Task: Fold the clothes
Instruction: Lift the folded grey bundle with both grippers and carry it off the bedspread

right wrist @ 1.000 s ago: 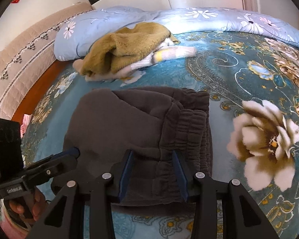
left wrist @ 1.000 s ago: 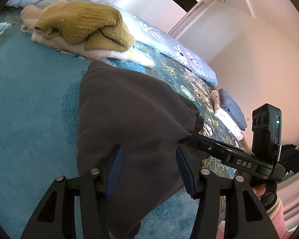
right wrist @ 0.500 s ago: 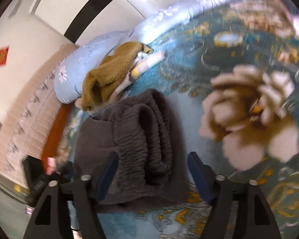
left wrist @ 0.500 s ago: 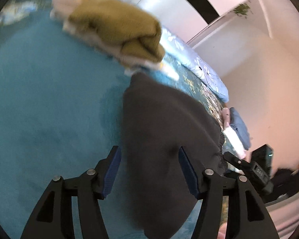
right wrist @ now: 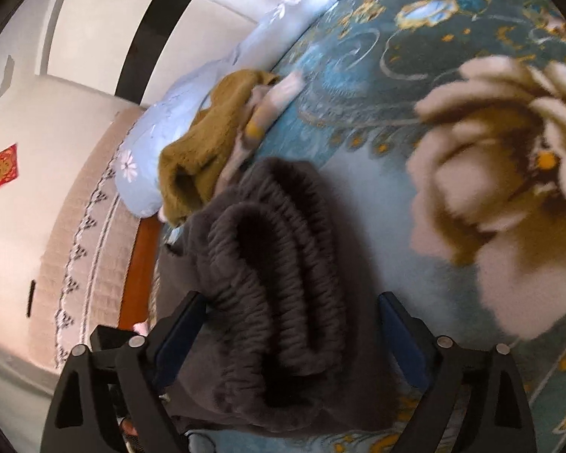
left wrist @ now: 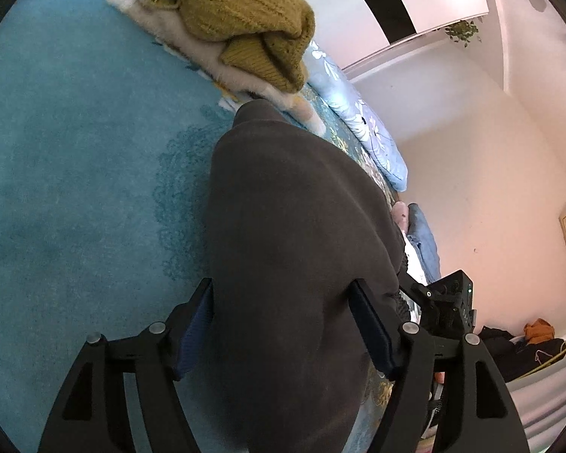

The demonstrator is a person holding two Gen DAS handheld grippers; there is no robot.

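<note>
Folded dark grey pants (left wrist: 298,226) lie on the teal bedspread (left wrist: 75,151). My left gripper (left wrist: 283,324) is open, its fingers straddling the near edge of the pants. In the right wrist view the ribbed waistband of the same pants (right wrist: 275,264) faces me, and my right gripper (right wrist: 294,336) is open wide with a finger on each side of the bundle. The right gripper's body (left wrist: 449,302) shows in the left wrist view beyond the pants. Neither gripper pinches the cloth.
A mustard knit sweater (left wrist: 230,11) lies on a pale fluffy garment (left wrist: 192,53) near the blue floral pillows (left wrist: 362,128). A small stack of folded clothes (left wrist: 419,234) sits near the far bed edge. The bedspread has a big flower print (right wrist: 502,188).
Both grippers have tilted and swung round the pants. The right gripper's fingers have opened wider. The pants have stayed folded on the bed.
</note>
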